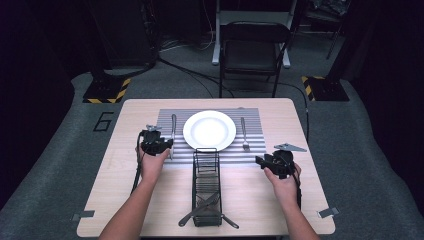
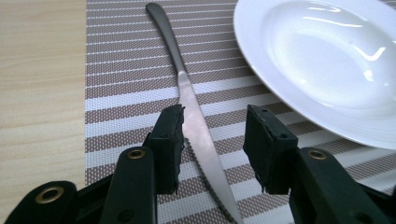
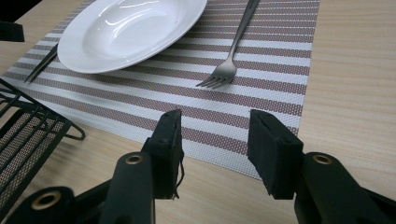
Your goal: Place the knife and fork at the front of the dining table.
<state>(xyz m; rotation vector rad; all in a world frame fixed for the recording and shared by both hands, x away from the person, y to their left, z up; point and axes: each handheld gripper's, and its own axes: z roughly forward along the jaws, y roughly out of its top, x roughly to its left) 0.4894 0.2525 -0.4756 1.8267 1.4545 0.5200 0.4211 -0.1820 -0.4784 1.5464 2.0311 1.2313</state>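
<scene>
With knife (image 2: pixel 192 100) lying on the placemat (image 2: pixel 121 84) left of the plate (image 2: pixel 299 93), apparently just placed, my left gripper (image 2: pixel 214 140) hangs half-open and empty above it, so next I'd fetch cutlery from the rack (image 1: pixel 206 186).

Lab or studio: dark curtained walls, hazard-taped stand bases (image 1: pixel 106 90), floor cables, lone table (image 1: pixel 150 200), folding chair (image 1: pixel 254 47).

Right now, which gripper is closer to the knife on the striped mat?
The left gripper. It hovers right beside the knife, its open fingers astride the blade. The right gripper sits across the table, past the plate and fork.
</scene>
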